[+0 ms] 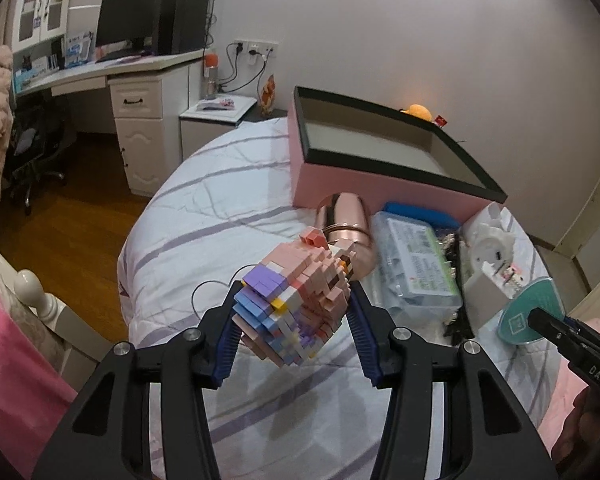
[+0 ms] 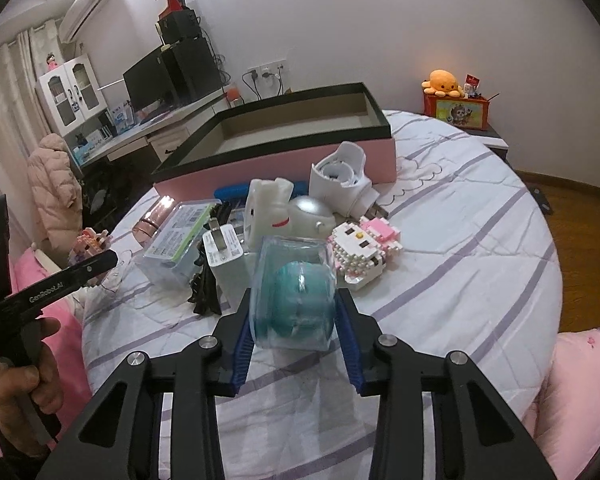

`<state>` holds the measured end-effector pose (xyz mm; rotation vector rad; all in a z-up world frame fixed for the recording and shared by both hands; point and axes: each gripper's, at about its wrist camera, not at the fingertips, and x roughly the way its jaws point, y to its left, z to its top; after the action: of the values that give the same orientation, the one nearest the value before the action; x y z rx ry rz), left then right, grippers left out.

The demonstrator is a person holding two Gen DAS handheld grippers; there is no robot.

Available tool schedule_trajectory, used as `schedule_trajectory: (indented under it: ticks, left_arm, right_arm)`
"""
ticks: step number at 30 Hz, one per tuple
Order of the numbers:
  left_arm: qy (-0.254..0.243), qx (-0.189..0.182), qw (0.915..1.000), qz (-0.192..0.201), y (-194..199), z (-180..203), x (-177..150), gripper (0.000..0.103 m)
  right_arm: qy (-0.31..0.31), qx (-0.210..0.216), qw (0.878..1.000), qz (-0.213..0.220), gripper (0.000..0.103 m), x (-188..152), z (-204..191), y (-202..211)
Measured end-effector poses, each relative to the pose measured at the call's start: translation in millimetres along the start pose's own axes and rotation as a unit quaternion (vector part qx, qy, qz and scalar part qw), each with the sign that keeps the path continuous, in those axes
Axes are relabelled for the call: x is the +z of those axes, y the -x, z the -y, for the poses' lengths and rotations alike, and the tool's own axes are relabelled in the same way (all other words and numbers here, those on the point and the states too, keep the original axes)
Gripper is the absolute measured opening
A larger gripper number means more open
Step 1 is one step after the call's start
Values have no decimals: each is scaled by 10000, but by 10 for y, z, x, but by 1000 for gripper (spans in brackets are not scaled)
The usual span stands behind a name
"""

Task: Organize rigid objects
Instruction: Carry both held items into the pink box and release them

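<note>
Evidently both grippers are loaded at once. Left gripper [image 1: 296, 312] has its jaws clamped on a pastel brick figure [image 1: 296, 300], held clear above the striped bedspread [image 1: 220, 216]. Right gripper [image 2: 294, 320] is closed on a clear-wrapped teal disc [image 2: 296, 300], also off the bed. The open pink box [image 1: 380, 176] sits at the far side, still empty, probably the destination. Remaining clutter, including a copper bottle [image 1: 348, 220], a plastic case [image 1: 416, 264] and a white cat brick model [image 2: 360, 252], lies bunched just before it. Both grippers angle downward toward the pile.
</note>
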<state>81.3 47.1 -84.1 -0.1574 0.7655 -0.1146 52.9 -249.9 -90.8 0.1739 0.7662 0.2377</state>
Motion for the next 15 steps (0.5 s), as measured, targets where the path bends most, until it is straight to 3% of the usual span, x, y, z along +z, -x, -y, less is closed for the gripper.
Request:
schedule_trajectory:
  ticks: [9, 15]
  left_arm:
    - [-160, -60, 9998, 116, 122, 115, 125, 50]
    - [-315, -112, 9990, 302, 205, 262, 408, 50]
  right_arm:
    - [89, 30, 9999, 145, 38, 66, -39, 135]
    - [346, 95, 9985, 425, 38, 341, -160, 305]
